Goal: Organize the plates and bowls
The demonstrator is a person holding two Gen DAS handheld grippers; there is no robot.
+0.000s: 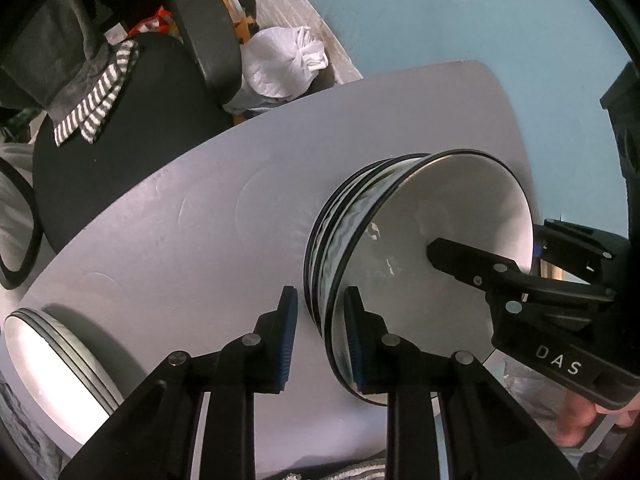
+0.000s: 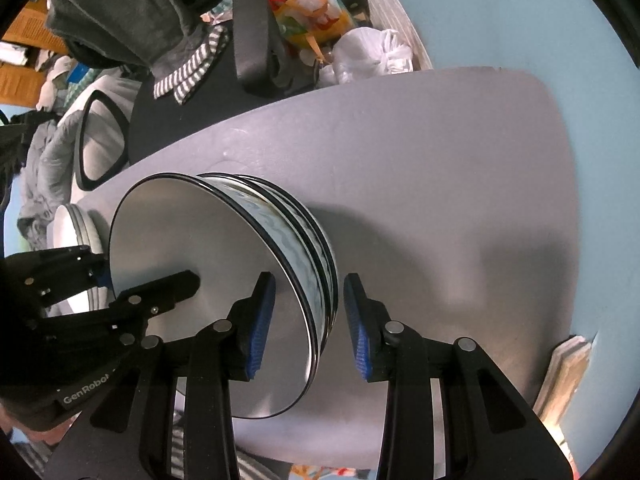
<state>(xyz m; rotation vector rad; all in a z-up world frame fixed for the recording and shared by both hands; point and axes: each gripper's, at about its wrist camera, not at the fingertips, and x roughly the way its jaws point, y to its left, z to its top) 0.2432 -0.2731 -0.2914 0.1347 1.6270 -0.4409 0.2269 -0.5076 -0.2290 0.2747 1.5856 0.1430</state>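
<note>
A nested stack of bowls (image 1: 440, 208), white inside with a wavy blue-grey band and dark rims, stands on the pale grey table (image 1: 180, 240). My left gripper (image 1: 320, 340) straddles the near wall of the stack, one blue pad inside and one outside, shut on it. My right gripper (image 2: 308, 320) holds the opposite wall of the bowls (image 2: 192, 232) the same way. Each gripper's fingers (image 1: 480, 268) also show in the other's view, reaching into the top bowl. A stack of white plates (image 1: 48, 360) lies at the table's left end, also visible behind the bowls (image 2: 76, 224).
A black office chair (image 1: 140, 120) with a striped cloth stands past the table's far edge, beside a white plastic bag (image 1: 280, 64). Papers (image 2: 568, 368) lie at the table's right corner. Bare tabletop (image 2: 440, 160) stretches to the right of the bowls. A hand (image 1: 580, 412) grips the right tool.
</note>
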